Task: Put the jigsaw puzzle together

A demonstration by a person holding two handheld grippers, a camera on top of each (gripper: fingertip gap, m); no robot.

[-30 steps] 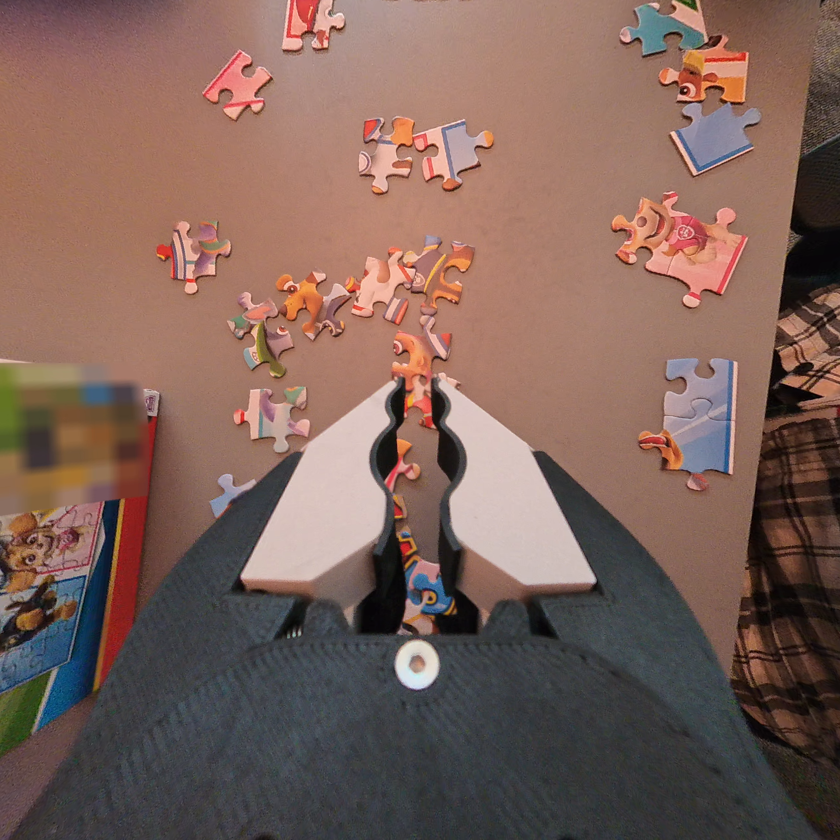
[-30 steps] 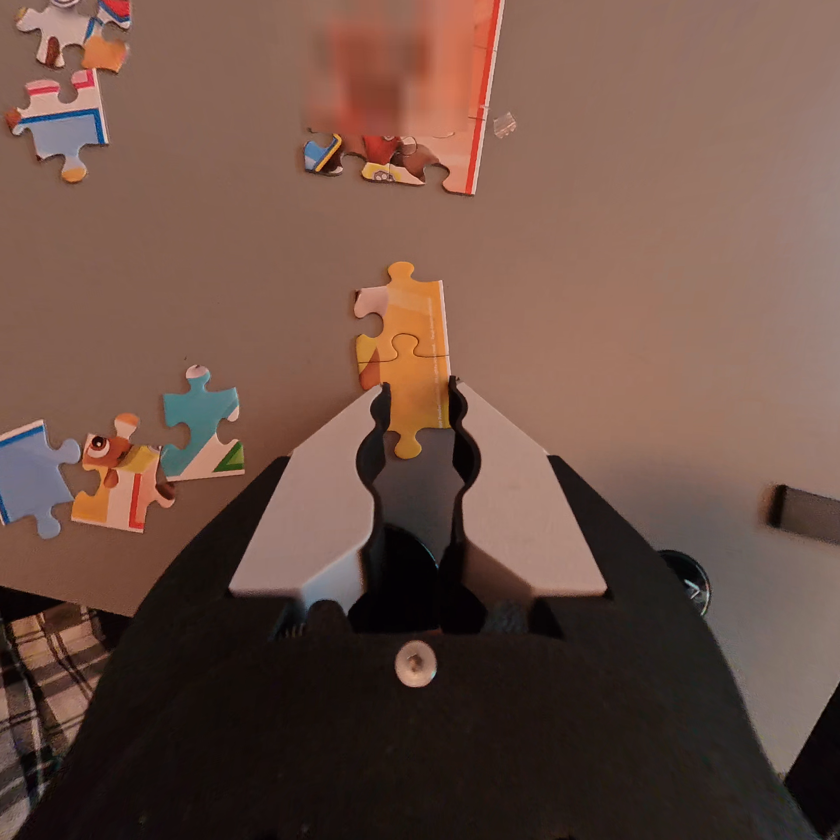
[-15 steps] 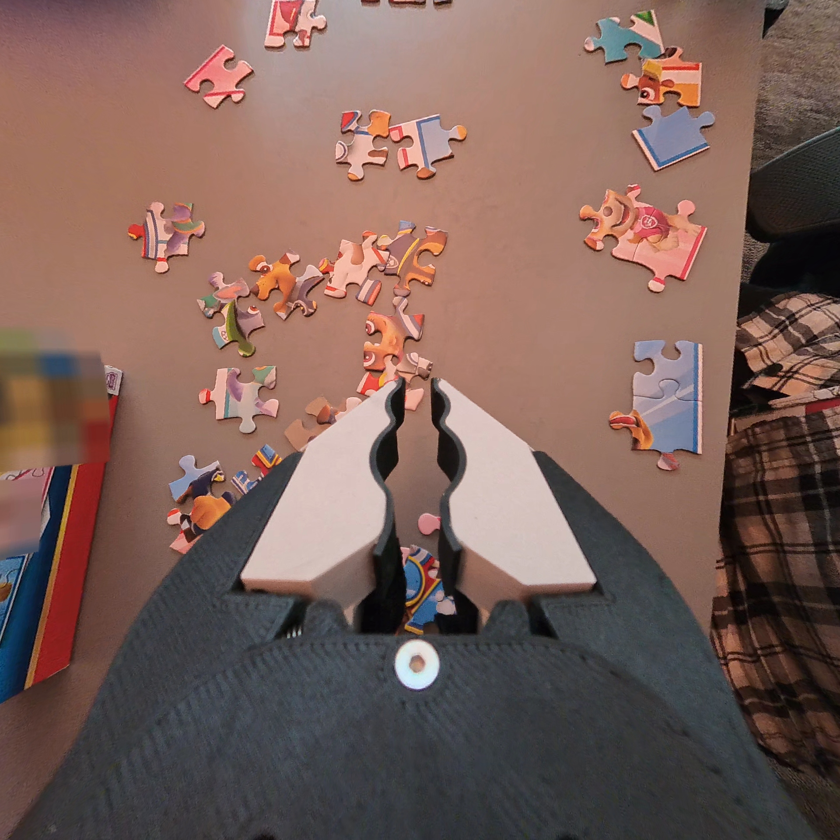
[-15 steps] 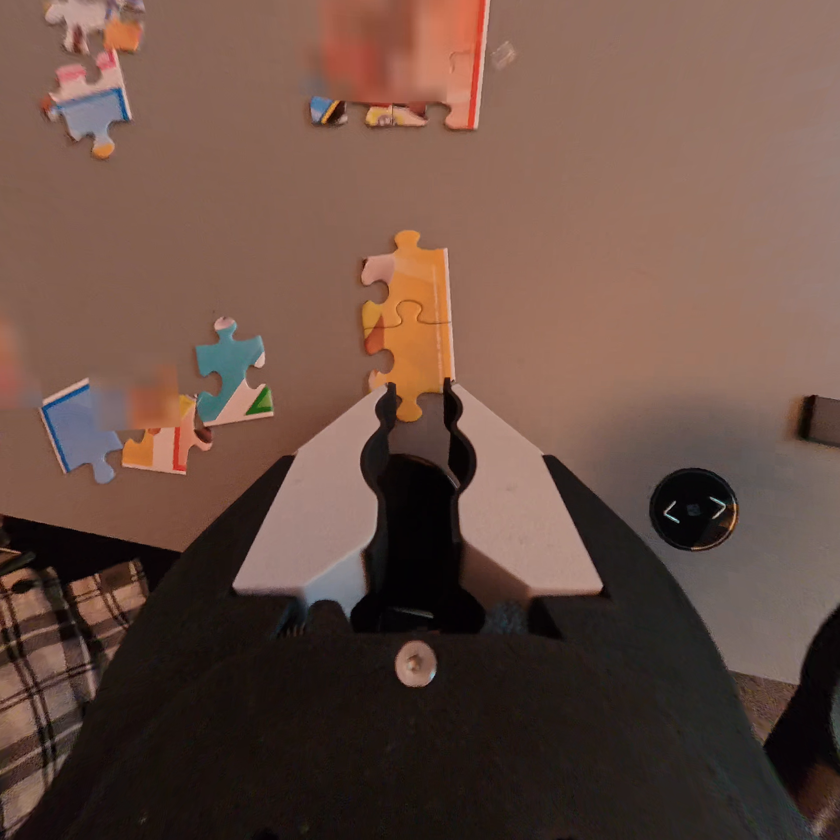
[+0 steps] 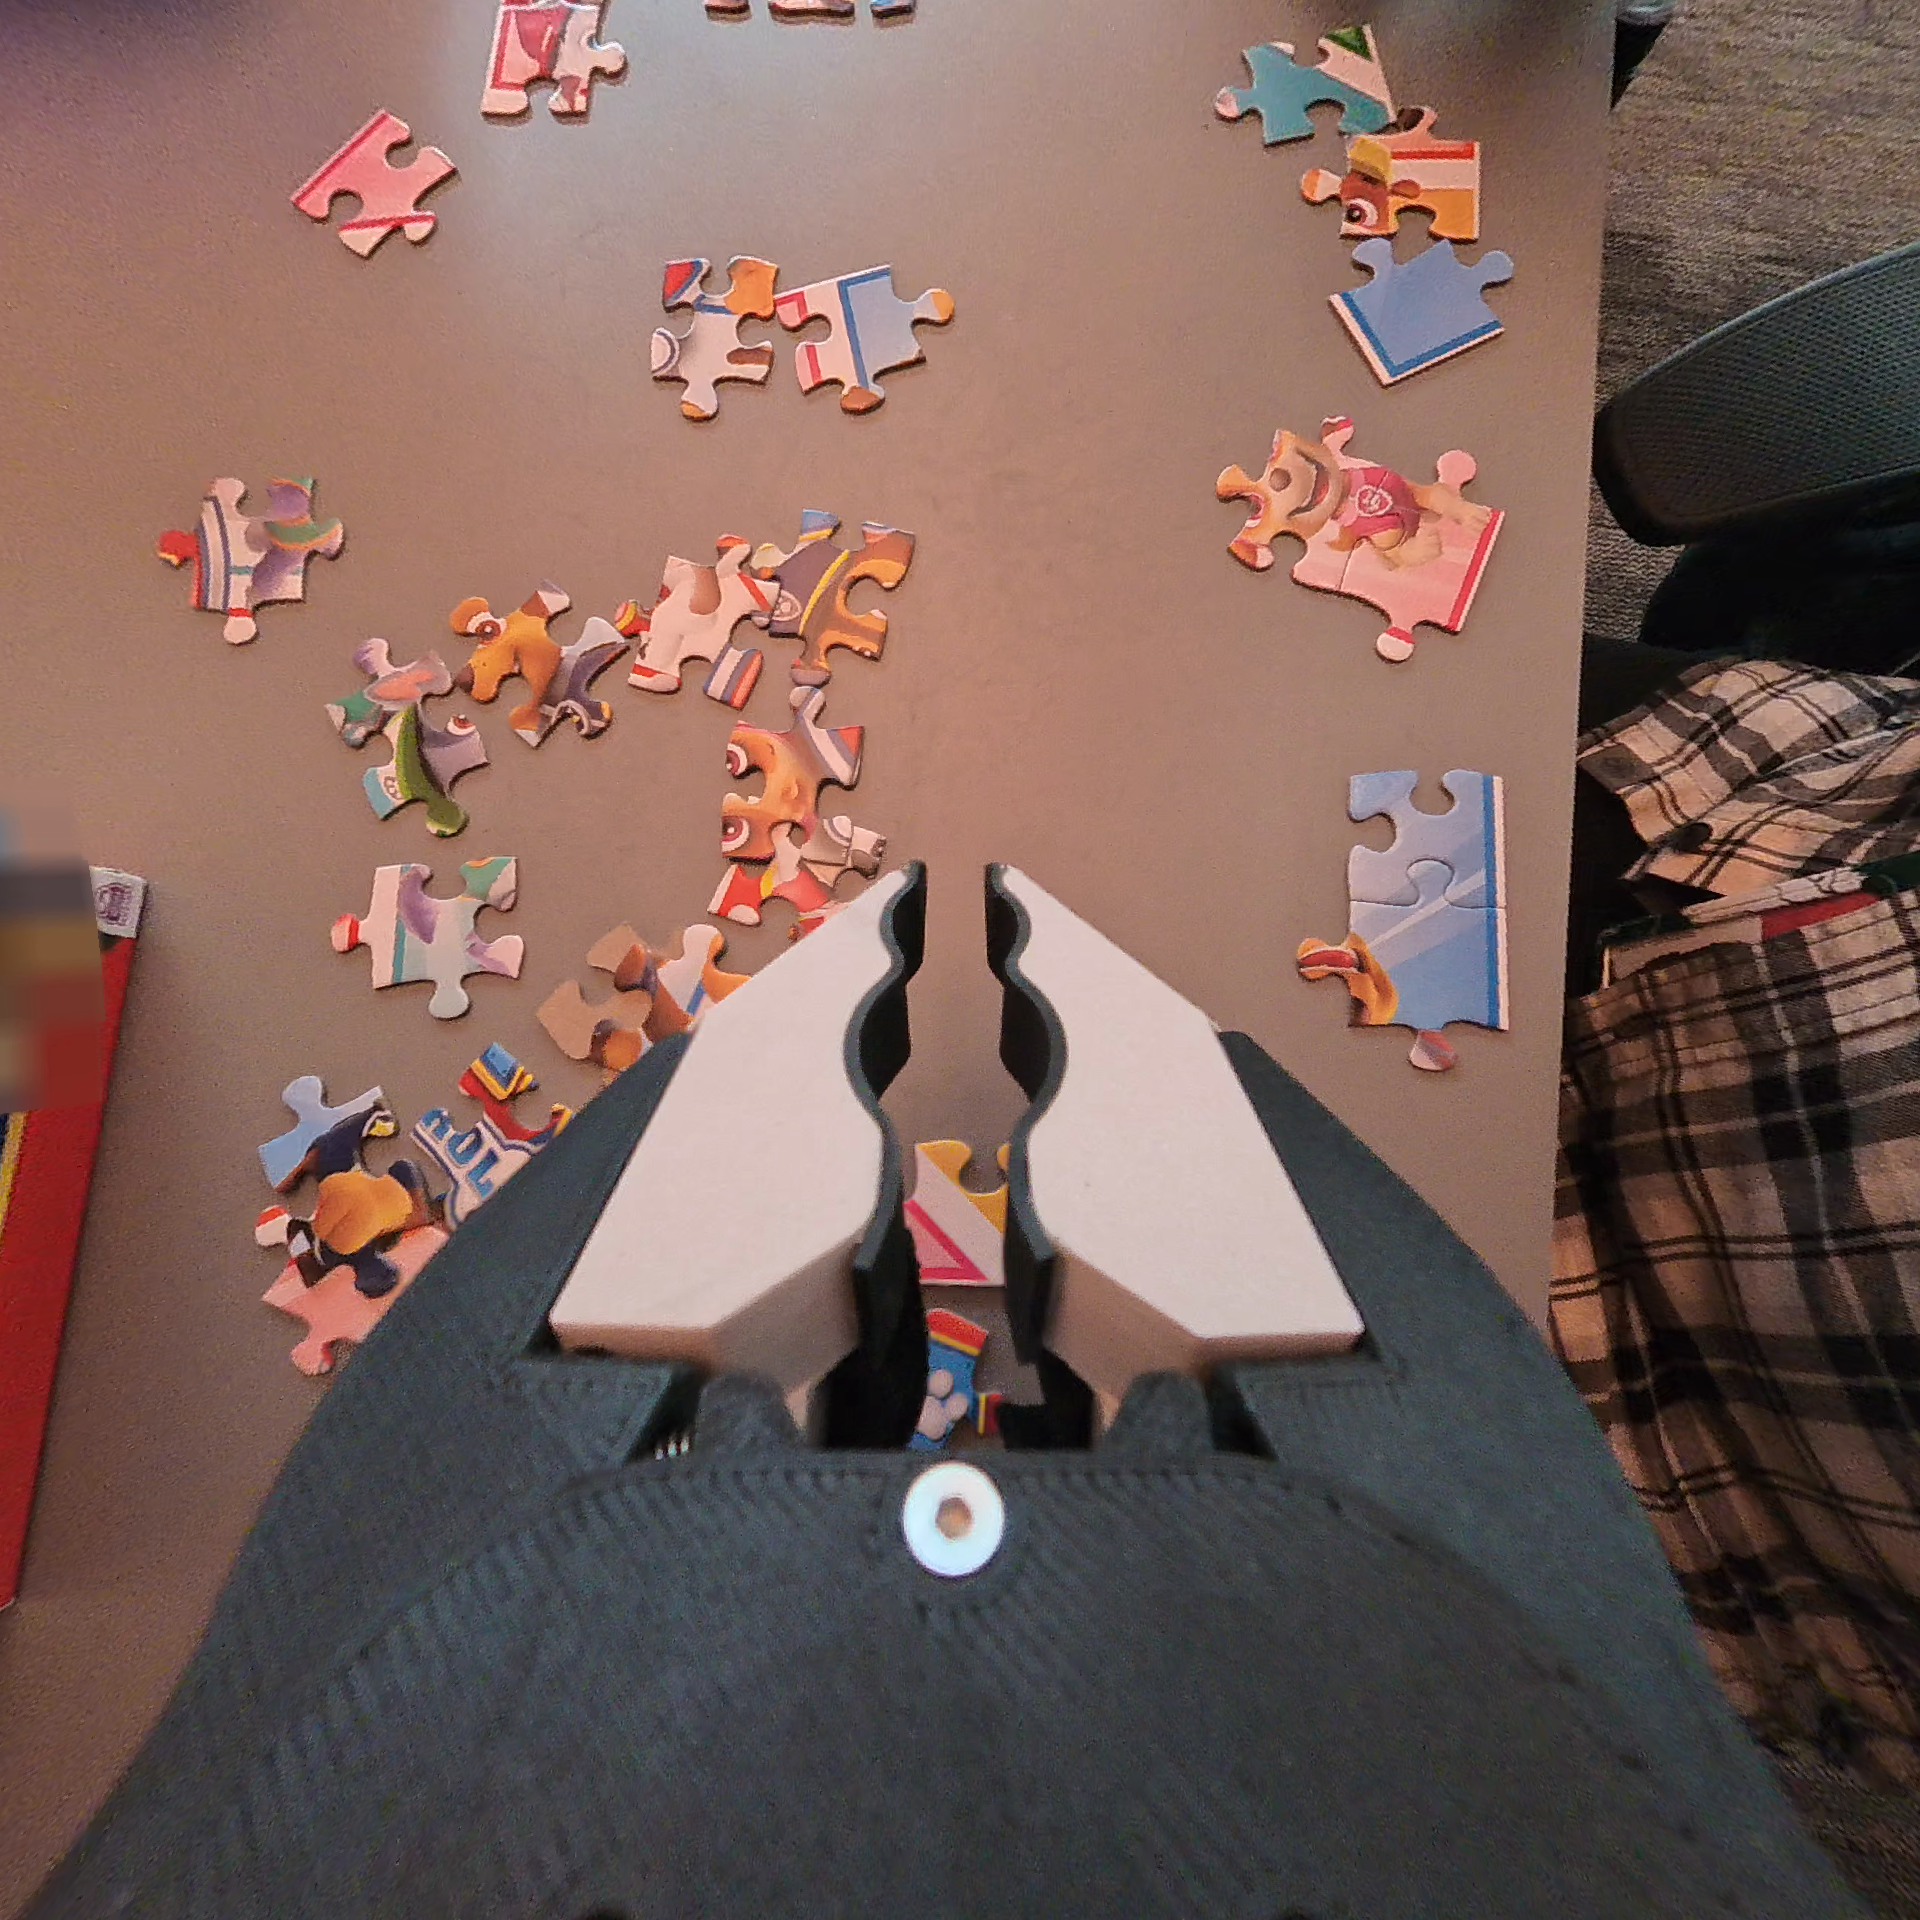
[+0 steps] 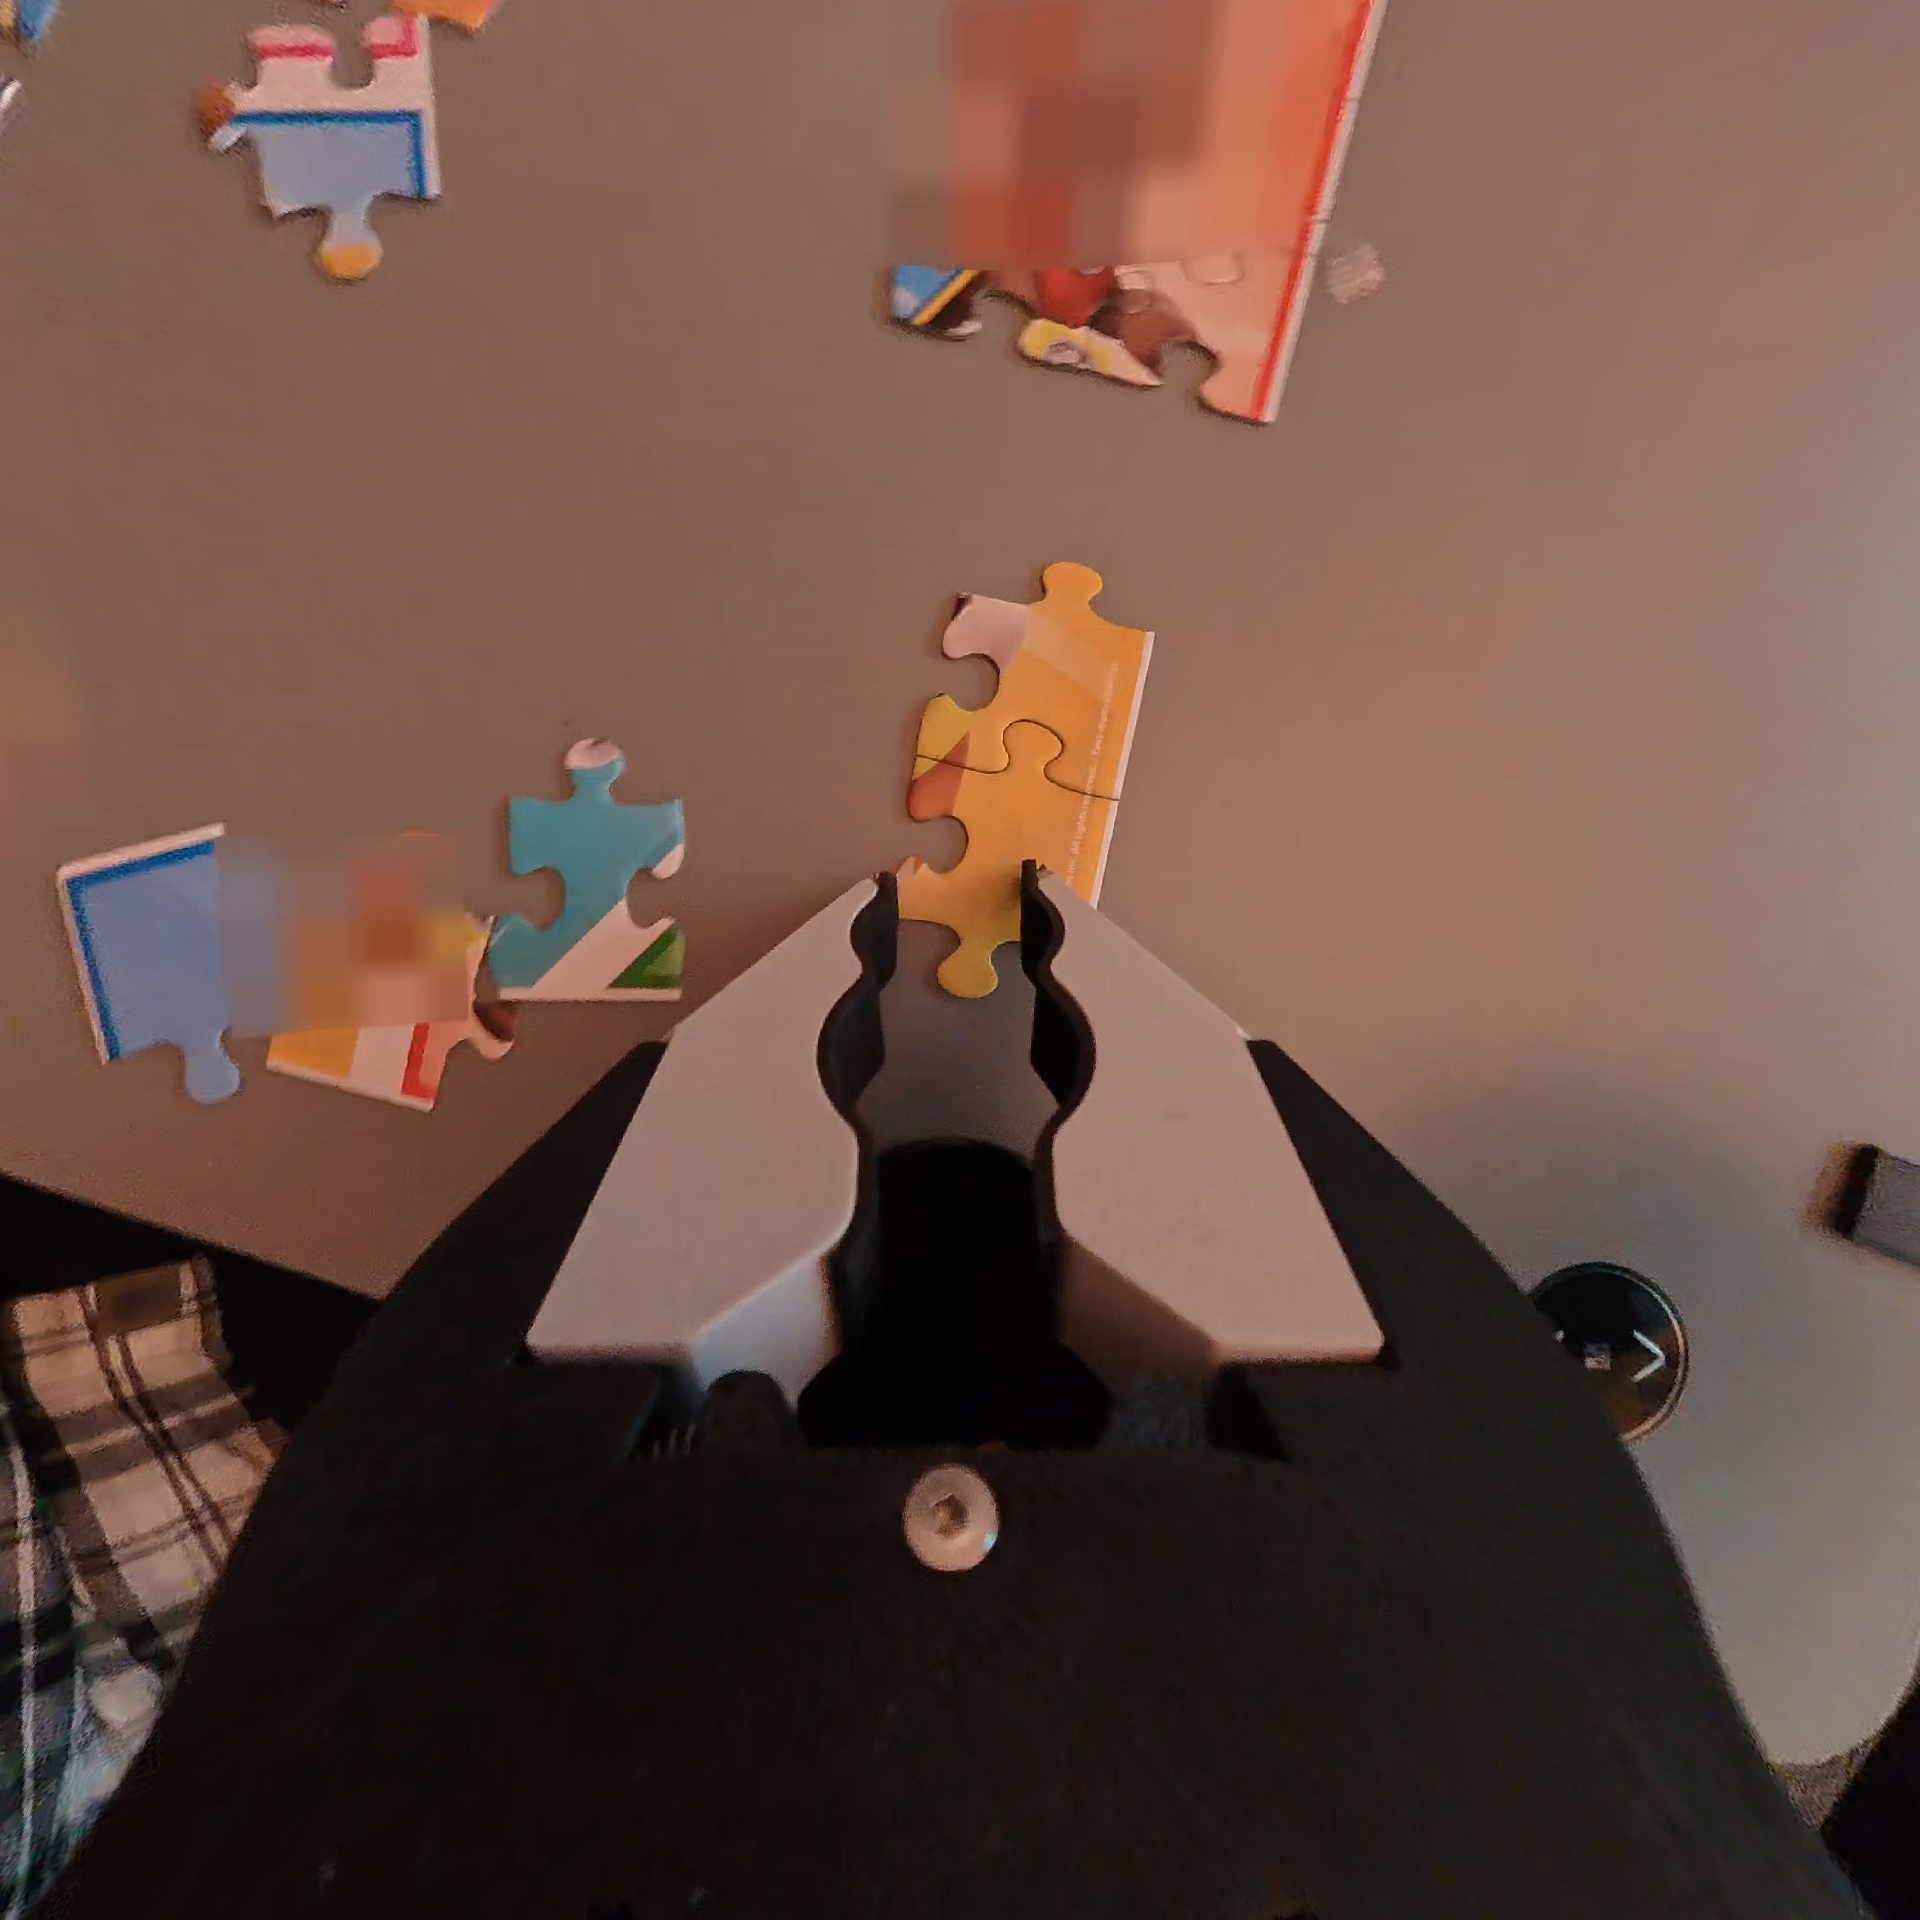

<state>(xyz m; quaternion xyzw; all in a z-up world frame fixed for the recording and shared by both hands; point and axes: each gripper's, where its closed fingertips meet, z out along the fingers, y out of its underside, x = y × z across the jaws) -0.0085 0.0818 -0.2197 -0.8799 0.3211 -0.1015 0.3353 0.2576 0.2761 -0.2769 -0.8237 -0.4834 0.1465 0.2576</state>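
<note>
A: What is the left claw [image 5: 954, 883] doing?

B: It hangs over the tabletop [image 5: 1091, 644] with its jaws a narrow gap apart and nothing between the tips. Loose pieces [image 5: 790, 790] lie scattered ahead of it and to its left, a few touching or overlapping. A piece with yellow and pink [image 5: 956, 1210] shows on the tabletop through the gap, nearer the claw's base.

A: And to its right?

B: A blue joined pair [image 5: 1429, 914] lies by the tabletop's edge, with a pink joined group [image 5: 1371, 540] farther ahead. Plaid cloth [image 5: 1745, 1143] lies beyond that edge. A red box [image 5: 52, 1195] sits far left.

A: The right claw [image 6: 954, 883]?

B: Its jaws stand apart, wider than the left one's, gripping nothing. An orange joined pair [image 6: 1039, 758] lies flat just ahead, its near tab [image 6: 971, 961] reaching in between the tips. Whether the tips touch it cannot be told.

A: Anything else near it?

B: A teal piece [image 6: 587, 883] and a blue corner piece [image 6: 145, 935] lie to its left. An assembled section with a red border [image 6: 1278, 301] lies well ahead. A round black knob [image 6: 1616, 1351] sits to its right.
</note>
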